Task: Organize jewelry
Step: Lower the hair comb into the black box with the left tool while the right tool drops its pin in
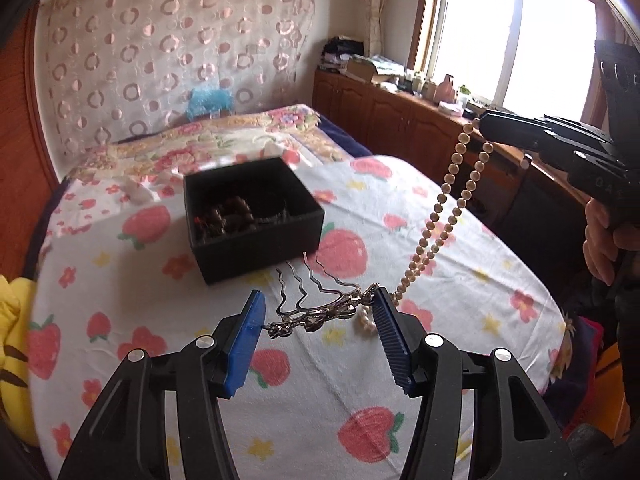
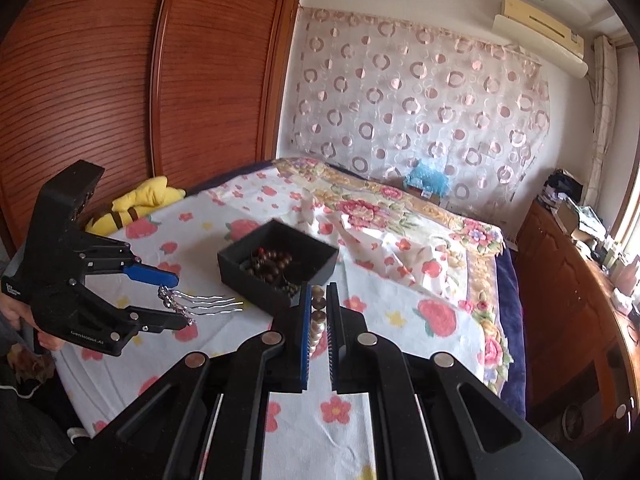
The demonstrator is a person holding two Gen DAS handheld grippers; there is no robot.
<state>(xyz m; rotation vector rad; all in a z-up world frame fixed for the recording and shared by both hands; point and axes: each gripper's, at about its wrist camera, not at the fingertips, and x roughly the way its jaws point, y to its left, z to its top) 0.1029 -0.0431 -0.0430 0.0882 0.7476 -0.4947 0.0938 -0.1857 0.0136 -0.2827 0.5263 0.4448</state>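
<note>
A black open box (image 1: 256, 216) sits on the strawberry-print cloth and holds dark brown beads (image 1: 228, 214); it also shows in the right wrist view (image 2: 280, 266). My left gripper (image 1: 316, 314) is shut on a silver hair comb (image 1: 316, 304), its wavy prongs pointing toward the box; the comb also shows in the right wrist view (image 2: 200, 304). My right gripper (image 2: 319, 304) is shut on a pearl necklace (image 1: 444, 208), which hangs from it in the left wrist view (image 1: 486, 126), its lower end resting on the cloth beside the comb.
A yellow plush toy (image 2: 136, 204) lies at the bed's left edge by a wooden wardrobe (image 2: 120, 80). Floral bedding (image 2: 400, 208) lies beyond the box. A wooden cabinet with clutter (image 1: 400, 96) runs under the window on the right.
</note>
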